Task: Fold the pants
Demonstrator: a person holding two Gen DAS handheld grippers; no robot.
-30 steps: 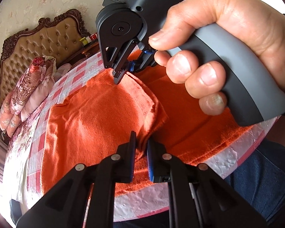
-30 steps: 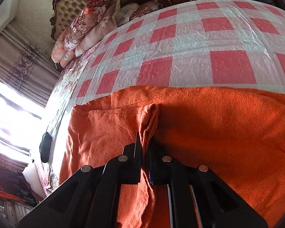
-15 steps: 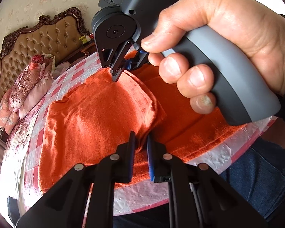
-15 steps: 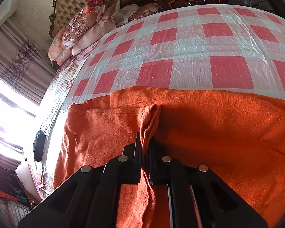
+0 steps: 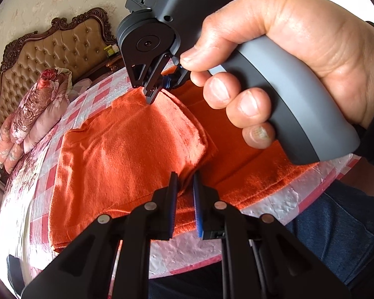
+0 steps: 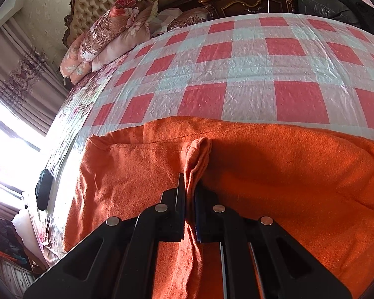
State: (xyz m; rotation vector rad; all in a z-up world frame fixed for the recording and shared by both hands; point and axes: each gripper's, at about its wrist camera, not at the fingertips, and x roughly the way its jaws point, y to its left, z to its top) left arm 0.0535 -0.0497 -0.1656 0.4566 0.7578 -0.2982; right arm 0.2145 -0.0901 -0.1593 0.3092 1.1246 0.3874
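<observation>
I've got both grippers clenched on the orange pants (image 5: 117,154): left gripper (image 5: 184,177) at 6 o'clock, right gripper (image 5: 153,94) at 12, fold edge running between them.

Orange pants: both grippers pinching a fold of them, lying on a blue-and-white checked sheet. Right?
Not quite: the sheet is red-and-white checked, not blue, as the right wrist view shows. The rest holds: the left gripper and right gripper each pinch a fold of the orange pants, which lie on that sheet.
</observation>
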